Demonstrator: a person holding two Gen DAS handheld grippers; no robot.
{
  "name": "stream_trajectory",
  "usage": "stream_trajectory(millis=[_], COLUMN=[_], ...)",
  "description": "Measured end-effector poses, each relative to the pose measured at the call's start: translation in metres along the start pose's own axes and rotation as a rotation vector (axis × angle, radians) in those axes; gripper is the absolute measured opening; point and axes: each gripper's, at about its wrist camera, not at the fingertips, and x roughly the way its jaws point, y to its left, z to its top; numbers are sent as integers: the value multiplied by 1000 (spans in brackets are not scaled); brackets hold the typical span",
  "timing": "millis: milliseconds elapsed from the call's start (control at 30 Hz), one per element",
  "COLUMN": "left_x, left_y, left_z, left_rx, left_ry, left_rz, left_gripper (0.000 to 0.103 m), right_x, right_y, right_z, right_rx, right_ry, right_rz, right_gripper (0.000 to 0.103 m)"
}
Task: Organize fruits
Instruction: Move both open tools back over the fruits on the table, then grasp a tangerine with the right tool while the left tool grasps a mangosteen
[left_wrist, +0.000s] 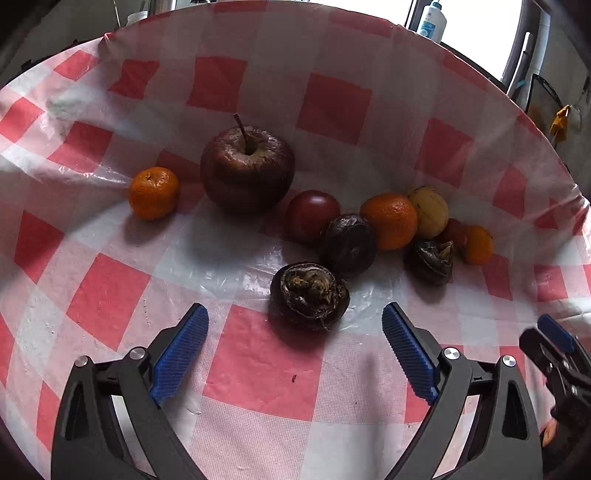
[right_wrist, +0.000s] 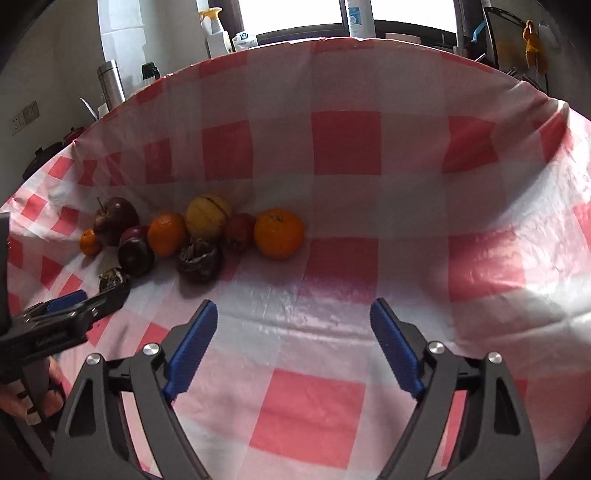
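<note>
Fruit sits just ahead of my wide-open left gripper (left_wrist: 295, 350), nearest a dark shrivelled fruit (left_wrist: 309, 294); my right gripper (right_wrist: 293, 350) gapes empty, orange (right_wrist: 279, 233) well ahead.

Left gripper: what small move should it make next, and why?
Probably ease the left gripper forward so its open jaws come around the dark fruit. That fruit lies just ahead between the fingers, apart from the other fruits, so it seems the easiest pick. The right gripper is open over bare cloth.
</note>
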Motion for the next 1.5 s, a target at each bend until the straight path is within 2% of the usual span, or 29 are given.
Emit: stream_trajectory(millis=[133,367,467,567,600,633,733,800,1000,1133,1233,1333,1400,1500], left_x=[-3,-8,-11,-10,-10,-10,-11,-12,-10,-12,-13,-14,-12,-5], left_y=[3,18,22,19,21,20,19,20,21,29,30,25,17,0], left_z=[-1,-2,-4,-3,-3,-2,-4,-5,-4,-6,-6,-4,-2,0], left_rx=[-6,-46,-49,-49,-45,-40,-33,-33,-60,-88,-93,-71,-29,52], left_ry=[-4,-23,-25,-25,-22,-20,-19,-20,-33,-48,-50,-41,-22,14], left_rz=[-18,-78,-83,-84,-96,-96,-88,-89,-126,-164,-156,-132,-90,11], left_gripper=[92,92,93,93,98,98,98,98,98,98,98,98,98,97], right_x=[27,56,67,70,71,71,65,57,14,-12,-23,-22,-22,-24], right_y=[3,21,29,37,40,42,36,20,9,19,33,30,28,29], right_z=[19,39,45,47,47,47,47,41,-4,-36,-43,-45,-42,-43], right_rx=[13,-45,-68,-102,-113,-118,-68,20,105,127,71,82,102,92], right_ry=[40,86,102,98,97,96,69,50,57,37,-6,6,8,7], right_rz=[-47,-83,-101,-102,-93,-88,-65,-10,106,182,171,194,203,203], right_gripper=[70,67,61,50,43,41,40,40,40,40,40,40,40,40])
